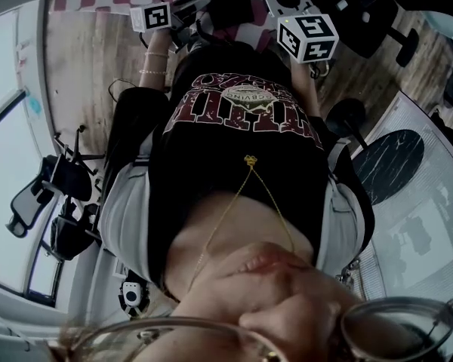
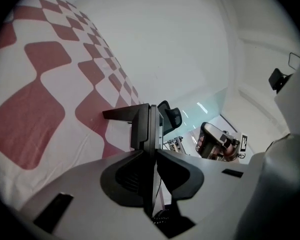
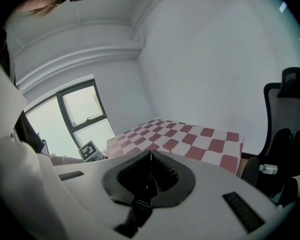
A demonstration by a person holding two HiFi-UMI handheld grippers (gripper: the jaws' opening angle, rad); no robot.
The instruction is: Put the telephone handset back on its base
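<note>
1. Person. The head view looks down the person's own torso, which fills the centre of the frame in a black printed T-shirt (image 1: 241, 149). Both forearms reach toward the top edge.

2. Surroundings. A red-and-white checked cloth (image 2: 45, 84) covers a flat surface. It fills the left half of the left gripper view and lies ahead of the jaws in the right gripper view. A wooden floor (image 1: 83, 59) shows on both sides of the torso. A window (image 3: 82, 114) stands in the far wall, left of the cloth. A black mesh office chair (image 3: 285, 129) stands at the right edge, beside the cloth.

3. Left gripper (image 2: 151, 116). The jaws are pressed flat together along their full length, with nothing between them. They point along the edge of the checked cloth. Its marker cube (image 1: 151, 15) sits at the upper left of the head view.

4. Right gripper (image 3: 150, 156). The jaws are fully closed, meeting in a thin line, and hold nothing. Its marker cube (image 1: 308, 36) sits at the upper right of the head view.

5. Small items. Bracelets (image 1: 155, 62) circle the left wrist. A gold pendant (image 1: 250, 160) hangs on a fine chain at mid-chest.

6. Task items. None of the three views shows the telephone handset or its base, so their location cannot be told.
</note>
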